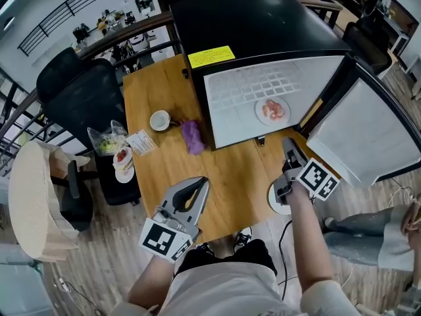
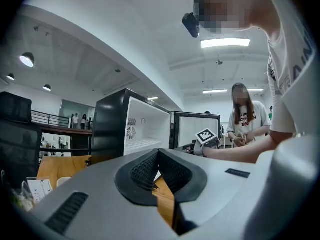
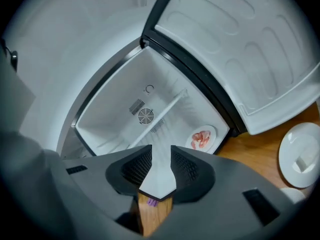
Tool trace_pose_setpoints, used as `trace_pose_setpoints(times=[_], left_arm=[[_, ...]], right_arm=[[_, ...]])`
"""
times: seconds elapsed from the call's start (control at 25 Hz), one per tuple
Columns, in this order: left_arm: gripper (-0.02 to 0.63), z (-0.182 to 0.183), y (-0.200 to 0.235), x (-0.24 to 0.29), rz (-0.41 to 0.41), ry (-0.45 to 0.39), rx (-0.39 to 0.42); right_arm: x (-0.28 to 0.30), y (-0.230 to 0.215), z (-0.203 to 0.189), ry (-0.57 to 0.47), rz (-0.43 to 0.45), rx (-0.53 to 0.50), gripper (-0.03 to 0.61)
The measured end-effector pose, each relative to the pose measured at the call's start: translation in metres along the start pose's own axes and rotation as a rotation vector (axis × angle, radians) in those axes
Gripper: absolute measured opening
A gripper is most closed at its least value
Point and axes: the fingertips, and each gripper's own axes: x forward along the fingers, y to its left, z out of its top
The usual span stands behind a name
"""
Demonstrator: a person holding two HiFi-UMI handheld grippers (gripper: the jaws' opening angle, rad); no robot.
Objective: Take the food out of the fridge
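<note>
A black mini fridge (image 1: 263, 25) stands on the wooden table (image 1: 158, 170) with its door (image 1: 368, 137) swung wide to the right. On its white floor lies a white plate of pink meat (image 1: 272, 110), which the right gripper view shows low at the right of the cavity (image 3: 202, 139). My right gripper (image 1: 289, 145) sits just in front of the fridge opening and points into it; its jaws (image 3: 161, 156) are open with nothing between them. My left gripper (image 1: 199, 184) rests low over the table's near edge, shut and empty (image 2: 158, 153).
A white cup (image 1: 160, 120), a purple lump (image 1: 192, 137) and a paper packet (image 1: 140, 141) lie left of the fridge. A white round dish (image 1: 277, 201) sits under my right hand. A black chair (image 1: 79, 91) with a bag (image 1: 108, 140) stands to the left. A person (image 2: 245, 119) stands beyond the table.
</note>
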Motion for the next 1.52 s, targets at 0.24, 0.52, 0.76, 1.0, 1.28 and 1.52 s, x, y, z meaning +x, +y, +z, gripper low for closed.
trace_pose_setpoints(times=[0.24, 0.52, 0.76, 1.0, 1.28, 1.52], left_arm=[[0.008, -0.017, 0.012, 0.019, 0.026, 0.036, -0.022], [0.008, -0.035, 0.025, 0.038, 0.054, 0.068, -0.049], [0.008, -0.048, 0.036, 0.045, 0.076, 0.084, -0.067], [0.008, -0.056, 0.04, 0.046, 0.083, 0.101, -0.078], [0.008, -0.059, 0.04, 0.051, 0.078, 0.112, -0.08], [0.008, -0.059, 0.034, 0.058, 0.063, 0.119, -0.077]], right_arm=[[0.045, -0.052, -0.002, 0.01, -0.045, 0.233, 0.109], [0.086, -0.107, -0.01, 0.003, -0.124, 0.432, 0.11], [0.113, -0.139, -0.018, 0.007, -0.169, 0.574, 0.11], [0.121, -0.163, -0.023, 0.004, -0.215, 0.634, 0.11], [0.134, -0.172, -0.024, 0.008, -0.233, 0.648, 0.11], [0.139, -0.178, -0.027, 0.01, -0.24, 0.679, 0.109]])
